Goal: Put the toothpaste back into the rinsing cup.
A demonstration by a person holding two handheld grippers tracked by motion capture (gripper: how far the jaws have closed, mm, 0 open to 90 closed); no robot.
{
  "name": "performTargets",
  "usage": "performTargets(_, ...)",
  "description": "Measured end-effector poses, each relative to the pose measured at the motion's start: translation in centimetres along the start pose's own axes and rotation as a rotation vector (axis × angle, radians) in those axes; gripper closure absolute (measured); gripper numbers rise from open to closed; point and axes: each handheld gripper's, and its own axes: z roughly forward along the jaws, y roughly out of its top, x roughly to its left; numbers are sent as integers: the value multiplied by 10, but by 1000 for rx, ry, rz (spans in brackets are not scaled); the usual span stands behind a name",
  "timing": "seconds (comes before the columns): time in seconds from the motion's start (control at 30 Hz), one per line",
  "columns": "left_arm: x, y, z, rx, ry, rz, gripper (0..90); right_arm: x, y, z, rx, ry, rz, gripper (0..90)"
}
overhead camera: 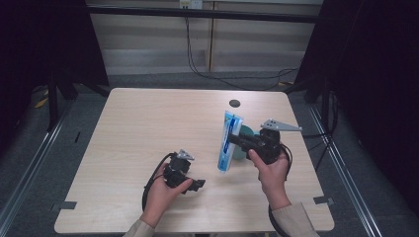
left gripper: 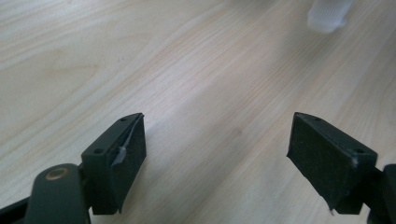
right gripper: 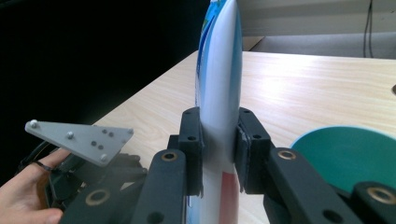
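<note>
Right gripper (overhead camera: 236, 140): its 2 jaws are clamped on the toothpaste tube (overhead camera: 228, 140), pressing its sides about midway along; in the right gripper view (right gripper: 218, 156) the pads squeeze the white body flat between them.
Toothpaste tube: white and blue, held clear above the table (overhead camera: 148, 128), standing nearly upright with a slight lean, cap end down, right of the table's middle.
Left gripper (overhead camera: 197, 185): low over the near part of the table, left of the tube; in the left gripper view (left gripper: 215, 163) its 2 jaws stand wide apart with bare wood between them, gripping nothing.
Tube cap (left gripper: 329, 15): blurred white tip at the far right of the left gripper view, well apart from the left jaws.
Teal bowl (overhead camera: 243, 144): on the table just behind the tube, partly hidden by the right gripper.
Hands: the left hand (overhead camera: 160, 190) and right hand (overhead camera: 272, 170) each hold 1 gripper, coming in from the near edge.
Table hole (overhead camera: 234, 103): small dark round opening at the far side, beyond the tube.
</note>
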Motion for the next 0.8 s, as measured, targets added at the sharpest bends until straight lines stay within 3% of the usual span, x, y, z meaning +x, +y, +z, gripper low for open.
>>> performTargets(0.2,7,-8,0,-29,20,6,173,-1,2,-3,-13,-27,-27,744)
performTargets(0.33,7,-13,2,-51,84,99,161,-1,5,-4,-25,-30,-37,744)
performTargets(0.53,7,-24,4,-113,114,175,155,2,12,-5,-26,-36,-57,743)
performTargets(0.8,7,-27,4,-135,115,172,151,2,21,-7,-36,-34,-60,743)
